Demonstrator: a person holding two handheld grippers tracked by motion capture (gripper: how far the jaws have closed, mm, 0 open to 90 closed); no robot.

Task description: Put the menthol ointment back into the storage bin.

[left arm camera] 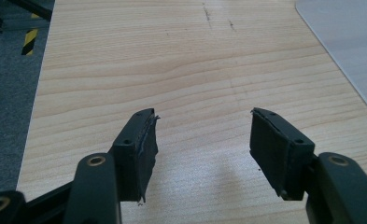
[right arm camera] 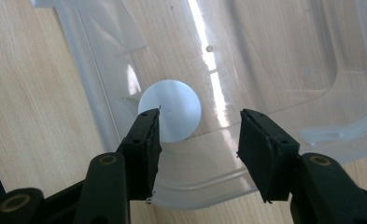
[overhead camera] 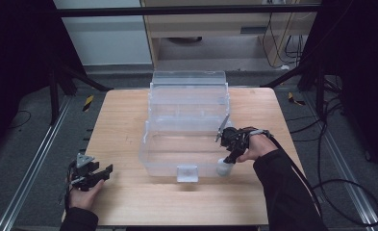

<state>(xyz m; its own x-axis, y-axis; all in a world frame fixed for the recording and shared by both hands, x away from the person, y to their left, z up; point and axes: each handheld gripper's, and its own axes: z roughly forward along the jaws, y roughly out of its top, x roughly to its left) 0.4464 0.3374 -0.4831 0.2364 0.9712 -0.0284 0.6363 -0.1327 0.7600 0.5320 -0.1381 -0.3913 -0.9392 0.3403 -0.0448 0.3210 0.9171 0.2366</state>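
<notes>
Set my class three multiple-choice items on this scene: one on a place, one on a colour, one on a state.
1. The white round thing lies:
A. on the floor
B. by the box, at its front right corner, under the right gripper
C. at the table's far left corner

2. The box's plastic is:
A. red
B. black
C. clear

3. The left gripper is:
A. open, nothing between its jaws
B. shut on a cloth
C. shut on a bottle

Answers:
1 B, as the high view places it there.
2 C, since the table shows through it.
3 A, with bare wood between its jaws.
</notes>
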